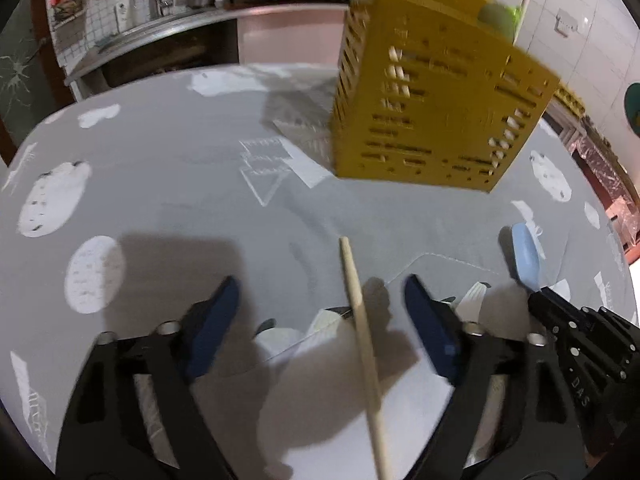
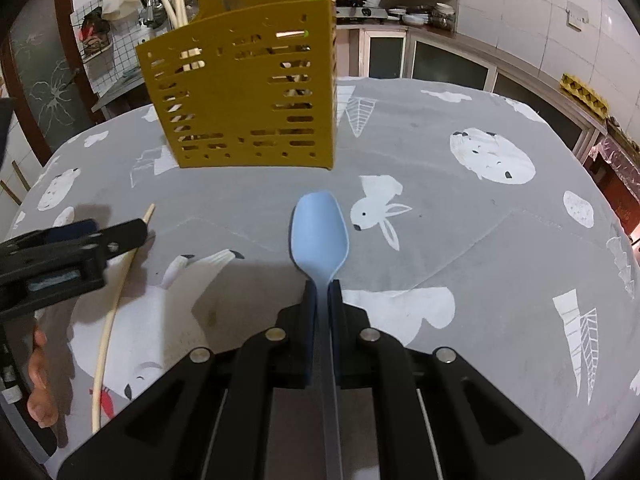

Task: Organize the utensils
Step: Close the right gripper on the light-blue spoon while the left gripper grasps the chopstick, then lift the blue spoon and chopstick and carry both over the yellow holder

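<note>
My right claw [image 2: 323, 286] is clamped on the handle of the blue spoon [image 2: 319, 232], bowl pointing toward the yellow holder [image 2: 240, 92] on the counter [image 2: 480, 220]. My left claw [image 1: 320, 300] stands open astride 1 chopstick [image 1: 362, 344] lying on the counter, pads apart from it.

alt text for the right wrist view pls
The right gripper is shut on a blue spoon, its bowl towards a yellow holder on a grey tablecloth. At left, the left gripper hovers over a chopstick.
</note>
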